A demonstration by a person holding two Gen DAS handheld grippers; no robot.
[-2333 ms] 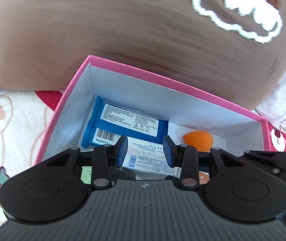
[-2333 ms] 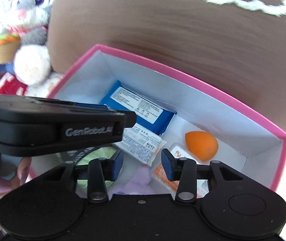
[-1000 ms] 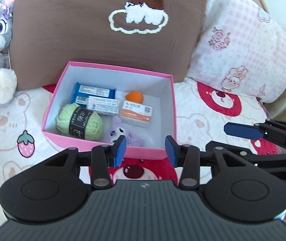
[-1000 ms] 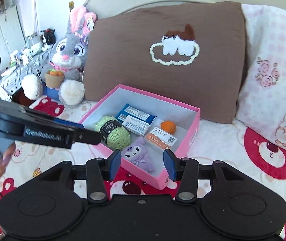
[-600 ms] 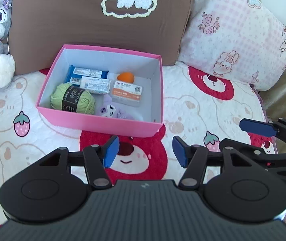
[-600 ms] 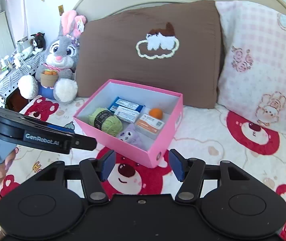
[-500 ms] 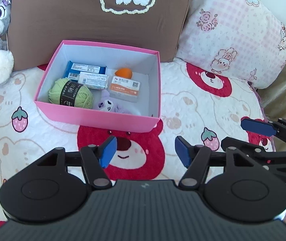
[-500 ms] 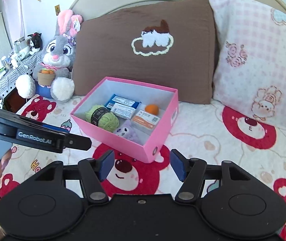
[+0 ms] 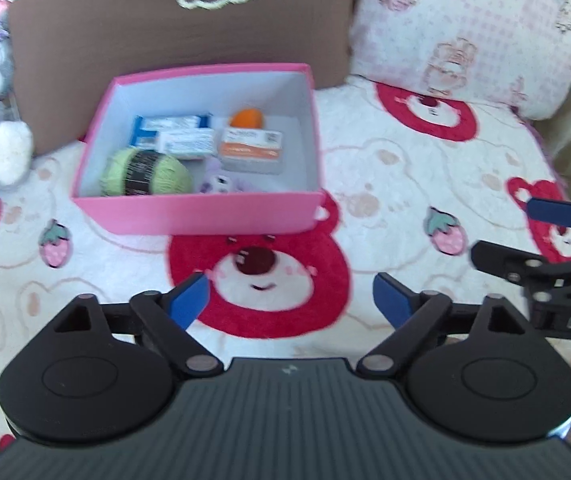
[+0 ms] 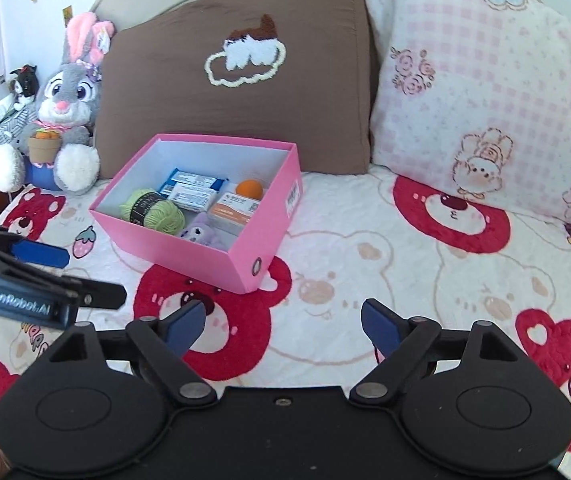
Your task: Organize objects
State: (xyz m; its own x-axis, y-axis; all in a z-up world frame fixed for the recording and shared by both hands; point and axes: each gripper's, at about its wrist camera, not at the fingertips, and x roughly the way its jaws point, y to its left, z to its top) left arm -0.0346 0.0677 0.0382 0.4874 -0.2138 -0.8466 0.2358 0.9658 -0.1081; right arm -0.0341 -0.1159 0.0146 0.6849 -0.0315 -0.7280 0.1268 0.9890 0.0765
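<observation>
Pink box (image 10: 189,240) sits on a bear-print bedspread (image 10: 365,264), its back edge near a brown pillow (image 10: 237,92), as two hand-held grippers hang above the bed in front of it, both empty.

From left in the right wrist view: a grey plush rabbit (image 10: 67,96) leans beside the brown pillow. The left gripper (image 10: 45,256) enters low at the frame's edge, well short of the box. Inside the box lie a green yarn ball (image 10: 153,210), a blue packet (image 10: 195,180) with a white packet (image 10: 191,196) overlapping it, a purple plush toy (image 10: 199,236), an orange-and-white pack (image 10: 233,206) and an orange sponge (image 10: 249,189) toward the far right corner. Further right, a pink checked pillow (image 10: 485,92) rests against the headboard.

The right gripper (image 10: 281,326) hovers over a red bear face, blue pads spread wide and nothing between them. In the left wrist view the left gripper (image 9: 291,300) shows the same wide gap, also holding nothing.

No loose item is visible on the bedspread, so the sorting looks largely done, and the step in hand reads as a pull-back from the box. Doing that well likely means holding both tools high and clear of the thin cardboard walls, fingers apart, so nothing snags the rim or shifts the box on the soft quilt.
</observation>
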